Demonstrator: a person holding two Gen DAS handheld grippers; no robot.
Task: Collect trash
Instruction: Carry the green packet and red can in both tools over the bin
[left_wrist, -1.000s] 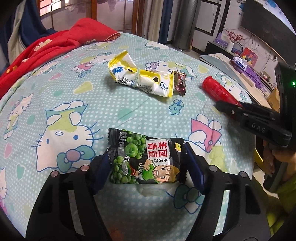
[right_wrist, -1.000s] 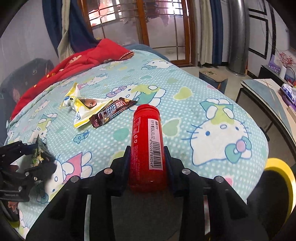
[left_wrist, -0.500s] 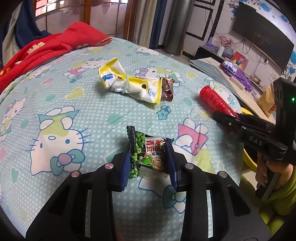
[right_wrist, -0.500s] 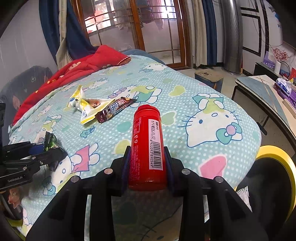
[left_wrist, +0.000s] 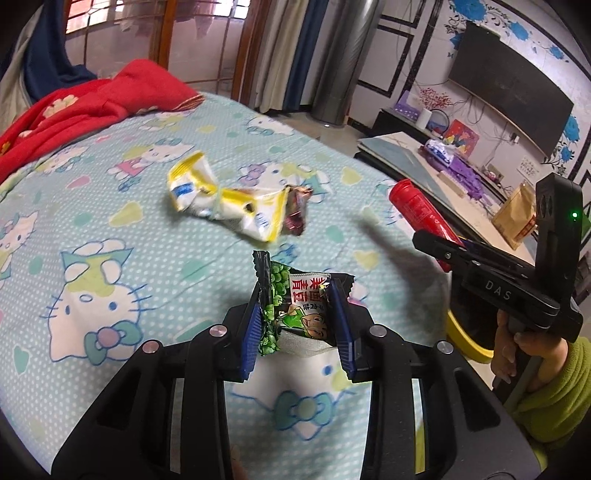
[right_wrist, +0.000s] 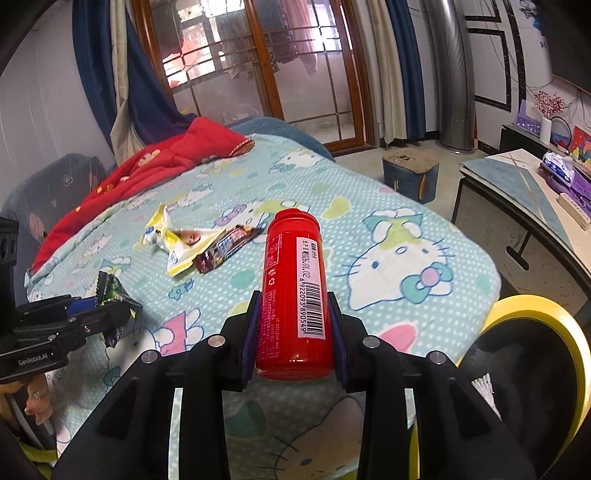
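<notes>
My left gripper (left_wrist: 297, 314) is shut on a crumpled green pea snack packet (left_wrist: 295, 302) and holds it above the bed. My right gripper (right_wrist: 295, 325) is shut on a red bottle (right_wrist: 293, 291), lifted over the bed's near edge. In the left wrist view the right gripper (left_wrist: 436, 240) and its red bottle (left_wrist: 417, 206) show at the right. In the right wrist view the left gripper (right_wrist: 92, 314) with the packet (right_wrist: 110, 291) shows at the left. A yellow wrapper (left_wrist: 221, 199) and a brown candy bar wrapper (right_wrist: 225, 251) lie on the bedsheet.
The bed has a blue cartoon-cat sheet (left_wrist: 110, 240) with a red quilt (left_wrist: 74, 110) at its far end. A yellow-rimmed bin (right_wrist: 535, 362) stands by the bed's right edge. A low table (right_wrist: 524, 199) with clutter is further right, and a stool (right_wrist: 410, 173) stands on the floor.
My left gripper closed on the pea packet, crumpling it, and lifted it off the sheet. My right gripper rose with the red bottle still held.
</notes>
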